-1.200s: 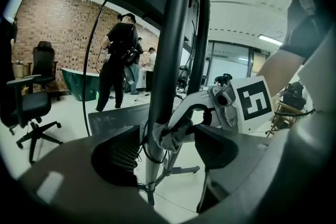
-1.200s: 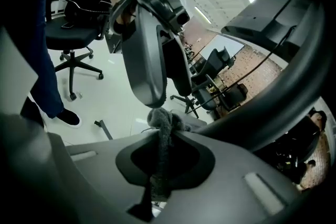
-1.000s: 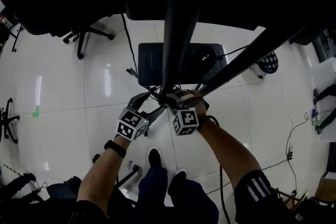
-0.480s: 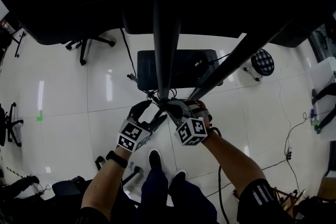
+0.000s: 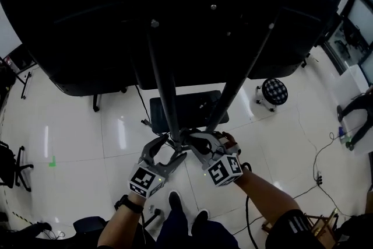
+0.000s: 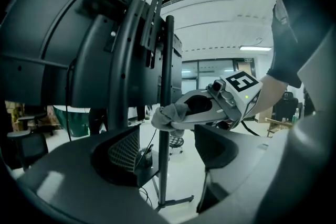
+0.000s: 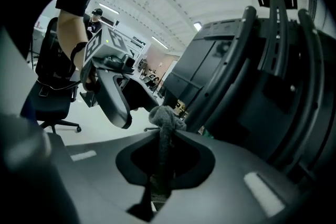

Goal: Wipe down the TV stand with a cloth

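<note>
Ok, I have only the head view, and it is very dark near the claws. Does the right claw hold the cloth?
Observer: Yes. In the right gripper view, the right claw is shut on a crumpled grey cloth.
Operator: Does it touch anything?
Observer: In the left gripper view, it lies against the TV stand's thin black metal pole.
Operator: And the left claw?
Observer: The left claw has its jaws apart and grips nothing. The pole only shows through the gap.
</note>
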